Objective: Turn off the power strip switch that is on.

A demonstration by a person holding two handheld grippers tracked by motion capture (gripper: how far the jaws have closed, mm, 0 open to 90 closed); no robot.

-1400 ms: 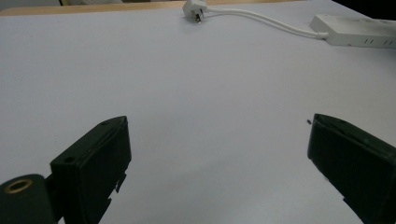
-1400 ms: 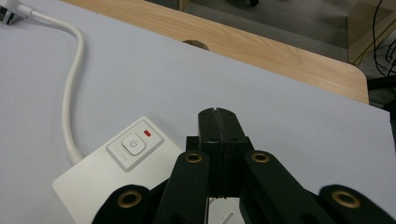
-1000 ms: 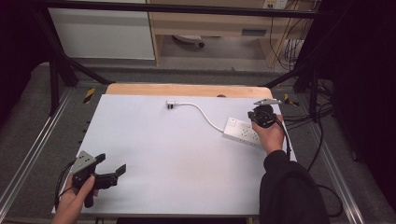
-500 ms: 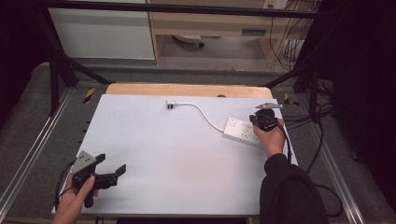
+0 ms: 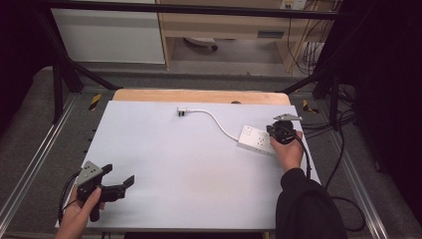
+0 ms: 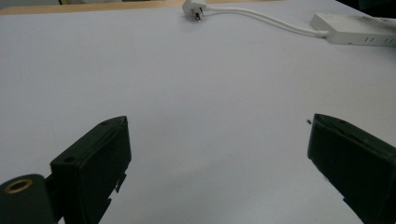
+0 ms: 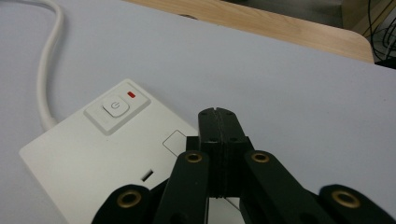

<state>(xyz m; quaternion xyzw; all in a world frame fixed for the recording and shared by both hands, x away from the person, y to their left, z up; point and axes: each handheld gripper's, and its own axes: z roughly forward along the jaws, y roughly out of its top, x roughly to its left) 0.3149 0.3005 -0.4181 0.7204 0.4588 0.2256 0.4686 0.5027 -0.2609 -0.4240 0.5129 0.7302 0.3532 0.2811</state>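
Table [image 5: 164,149]: right hand-held gripper [image 5: 281,132] (closed) over power strip [image 5: 254,139]

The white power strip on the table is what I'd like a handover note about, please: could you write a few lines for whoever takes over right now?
Right claw: shut, empty, poised over the white plastic power strip at the table's right side, close to its square power button; whether it touches the strip I cannot tell.
Left claw: open, empty, over the near left of the pale grey table top.
The strip's white cord runs to its white plug, lying unplugged near the far edge.
Done: right claw closed and brought to the strip.
Left: probably pressing the button.
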